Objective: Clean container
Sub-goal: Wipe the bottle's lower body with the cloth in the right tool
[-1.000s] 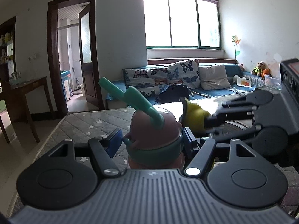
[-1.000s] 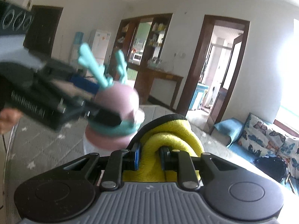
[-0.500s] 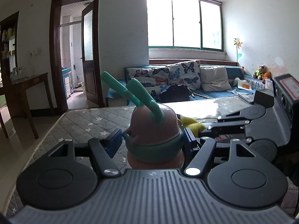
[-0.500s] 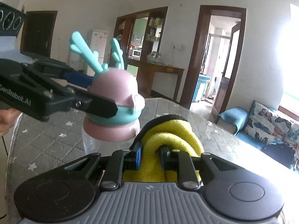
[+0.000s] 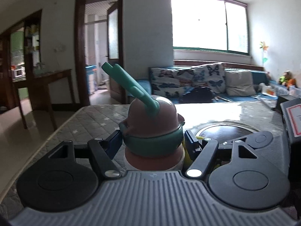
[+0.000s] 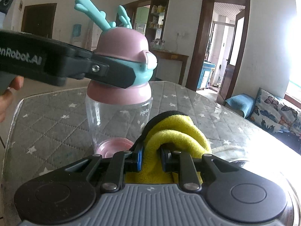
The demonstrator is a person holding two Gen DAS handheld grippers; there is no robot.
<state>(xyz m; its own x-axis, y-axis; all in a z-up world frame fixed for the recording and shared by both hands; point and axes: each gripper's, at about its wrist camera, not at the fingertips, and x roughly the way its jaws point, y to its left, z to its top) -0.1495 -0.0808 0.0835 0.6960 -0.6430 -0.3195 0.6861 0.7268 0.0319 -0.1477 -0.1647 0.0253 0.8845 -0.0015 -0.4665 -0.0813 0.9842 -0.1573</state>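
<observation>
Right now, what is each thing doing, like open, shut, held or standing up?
Bottle: upright on the quilted table, pink antlered lid on.
Left hand-held gripper: around the lid's teal band, jaws opening.
Yellow cloth: bunched, pinched between the jaws.
Right hand-held gripper: shut on the cloth.
Glass-panelled door: open.

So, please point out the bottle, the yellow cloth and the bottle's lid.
bottle [image 6: 116, 124]: right wrist view, clear body.
yellow cloth [image 6: 176, 131]: right wrist view, top fold.
lid [image 5: 150, 118]: left wrist view, pink dome.
</observation>
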